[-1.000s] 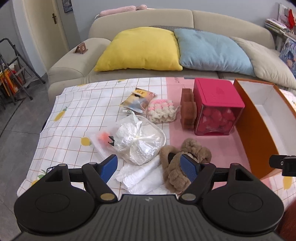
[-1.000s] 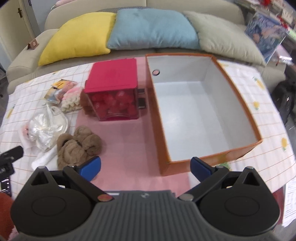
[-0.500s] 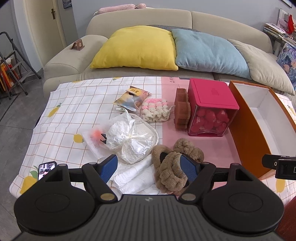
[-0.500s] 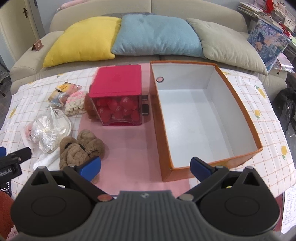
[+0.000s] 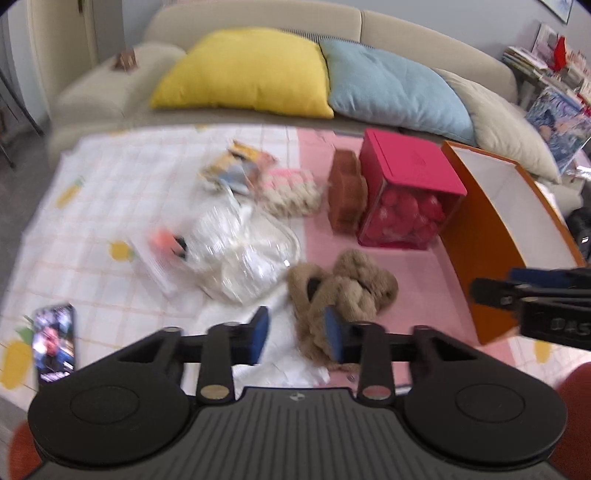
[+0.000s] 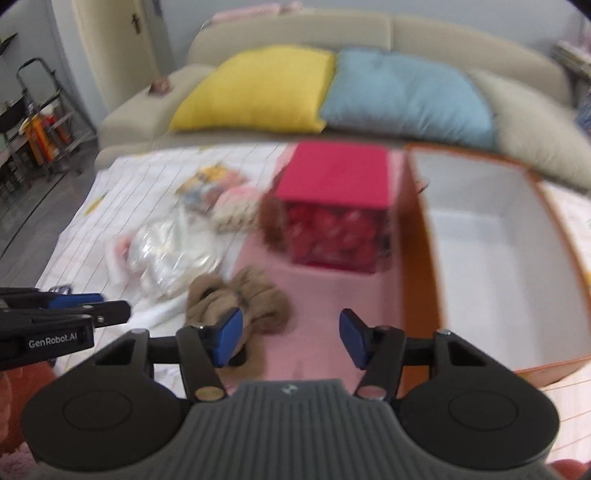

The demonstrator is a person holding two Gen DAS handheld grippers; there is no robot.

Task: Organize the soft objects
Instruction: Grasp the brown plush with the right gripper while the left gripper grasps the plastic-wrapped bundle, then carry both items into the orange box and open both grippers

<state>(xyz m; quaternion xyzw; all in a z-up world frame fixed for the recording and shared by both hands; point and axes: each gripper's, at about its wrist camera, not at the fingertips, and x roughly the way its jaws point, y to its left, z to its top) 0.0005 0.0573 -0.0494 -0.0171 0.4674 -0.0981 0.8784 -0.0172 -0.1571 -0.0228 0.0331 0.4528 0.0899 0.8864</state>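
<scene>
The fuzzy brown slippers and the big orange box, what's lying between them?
Nothing. Between the fuzzy brown slippers and the orange box only bare pink cloth shows, clearest in the right wrist view.

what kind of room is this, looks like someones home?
Most likely a home living room: a beige sofa with a yellow cushion and a blue cushion stands behind a low table under a fruit-print cloth, strewn with soft household things.
</scene>
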